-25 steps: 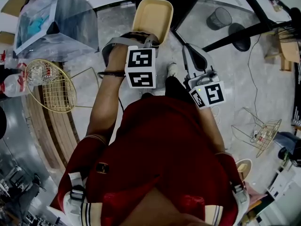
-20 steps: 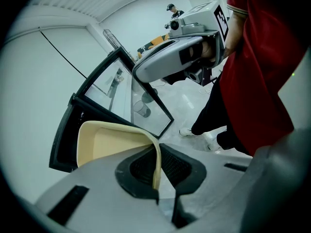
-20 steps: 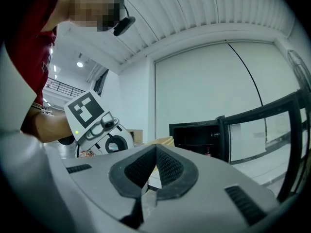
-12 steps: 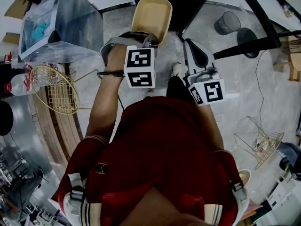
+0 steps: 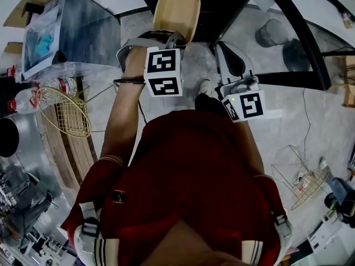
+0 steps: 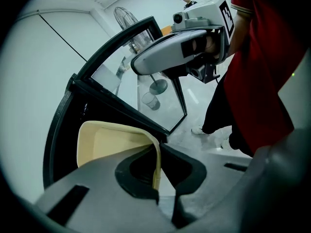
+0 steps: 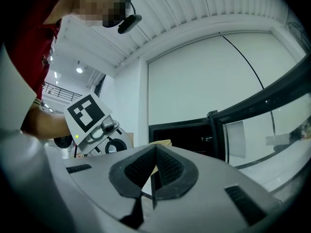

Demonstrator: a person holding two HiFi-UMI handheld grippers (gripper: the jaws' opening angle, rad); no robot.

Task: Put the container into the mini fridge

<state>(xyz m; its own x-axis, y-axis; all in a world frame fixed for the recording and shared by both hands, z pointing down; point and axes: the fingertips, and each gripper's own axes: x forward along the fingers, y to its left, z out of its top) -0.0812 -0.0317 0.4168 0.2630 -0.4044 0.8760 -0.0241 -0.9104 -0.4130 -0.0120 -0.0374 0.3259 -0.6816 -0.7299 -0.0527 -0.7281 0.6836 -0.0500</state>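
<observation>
Head view puts the mini fridge (image 5: pixel 222 4) at the top centre of the frame, its dark cavity exposed and its glass door (image 5: pixel 302 43) swung out toward the upper right. Just in front of that opening, at upper centre, hangs the beige plastic container (image 5: pixel 176 13), a shallow open tub that looks empty. The left gripper (image 5: pixel 174 37) holds it from the near side. In the left gripper view its jaws are pinched narrow on one thin side wall of the tub, at the rim, with the rest reaching out toward the left of that frame. The right gripper (image 5: pixel 224 51), centre right, has its jaws pressed together on nothing.

The tub should be light and slightly flexible. A grip on a single wall lets it sag or pivot, and smooth plastic may slip. A hold at mid-wall, deep over the rim, seems soundest, with the base kept level through the opening.
</observation>
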